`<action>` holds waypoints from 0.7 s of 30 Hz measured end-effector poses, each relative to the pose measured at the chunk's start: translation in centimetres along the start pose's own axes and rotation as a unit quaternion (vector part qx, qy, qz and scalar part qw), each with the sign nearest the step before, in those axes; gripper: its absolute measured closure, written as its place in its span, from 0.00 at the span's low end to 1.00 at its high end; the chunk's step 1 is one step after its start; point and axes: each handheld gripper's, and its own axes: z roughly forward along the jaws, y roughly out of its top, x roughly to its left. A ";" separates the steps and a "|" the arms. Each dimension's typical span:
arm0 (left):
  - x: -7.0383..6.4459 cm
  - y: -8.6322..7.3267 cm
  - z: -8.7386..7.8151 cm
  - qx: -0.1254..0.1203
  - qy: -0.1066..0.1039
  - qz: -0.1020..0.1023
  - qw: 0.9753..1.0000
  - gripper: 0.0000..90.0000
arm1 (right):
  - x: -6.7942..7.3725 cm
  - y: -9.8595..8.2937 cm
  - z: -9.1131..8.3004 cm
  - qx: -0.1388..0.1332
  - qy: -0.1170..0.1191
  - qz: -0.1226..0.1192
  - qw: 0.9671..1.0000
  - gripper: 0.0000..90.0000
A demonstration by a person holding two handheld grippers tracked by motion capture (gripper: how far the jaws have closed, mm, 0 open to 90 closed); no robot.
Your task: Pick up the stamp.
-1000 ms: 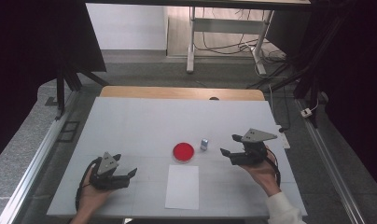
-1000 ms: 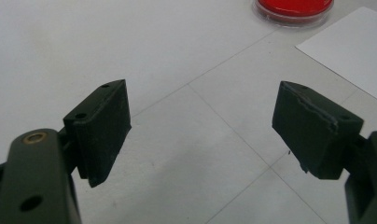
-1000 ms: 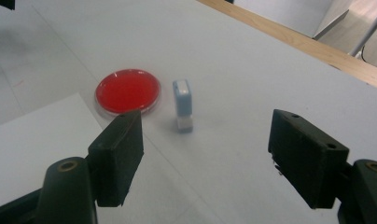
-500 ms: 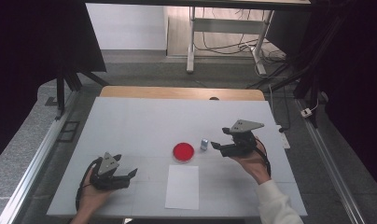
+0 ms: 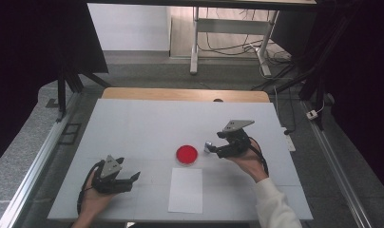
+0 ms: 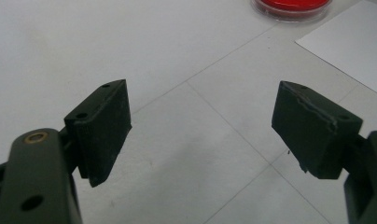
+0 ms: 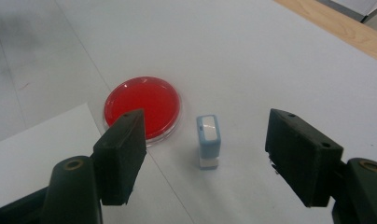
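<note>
Right gripper jaws wide apart, grasping nothing, small blue upright plastic stamp between them. Stamp stands on white table, just right of round red dish. Left gripper released, near-left, empty.

Bright tabletop, dark surrounds, slight blur

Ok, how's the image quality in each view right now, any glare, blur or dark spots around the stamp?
High view: even light on the white table, dark surroundings, and the small blue stamp is tiny and soft. Right gripper view: stamp fairly sharp, glare on its top and on the round red ink pad. Left gripper view: the near black jaws are soft, and the red pad is cut off at the top edge.
</note>
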 end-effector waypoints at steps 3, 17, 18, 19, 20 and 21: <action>0.0 0.0 0.0 0.000 0.000 0.001 1.000 0.22 | -0.1 0.0 0.4 0.004 0.000 0.000 1.000 0.33; -0.1 0.0 -0.1 0.002 0.002 0.006 1.000 0.22 | -0.5 0.3 2.6 0.019 0.011 -0.011 1.000 0.41; -0.1 -0.1 -0.1 0.002 0.002 0.006 1.000 0.22 | -0.4 0.3 2.7 0.019 0.011 -0.011 1.000 0.42; -0.1 -0.1 0.0 0.002 0.002 0.006 1.000 0.22 | -0.5 0.2 2.8 0.018 0.011 -0.011 1.000 0.43; -0.1 -0.1 0.0 0.003 0.002 0.006 1.000 0.22 | -0.5 0.2 2.8 0.019 0.010 -0.011 1.000 0.44; -0.1 -0.1 0.0 0.003 0.002 0.006 1.000 0.22 | -0.5 0.2 2.9 0.020 0.010 -0.012 1.000 0.45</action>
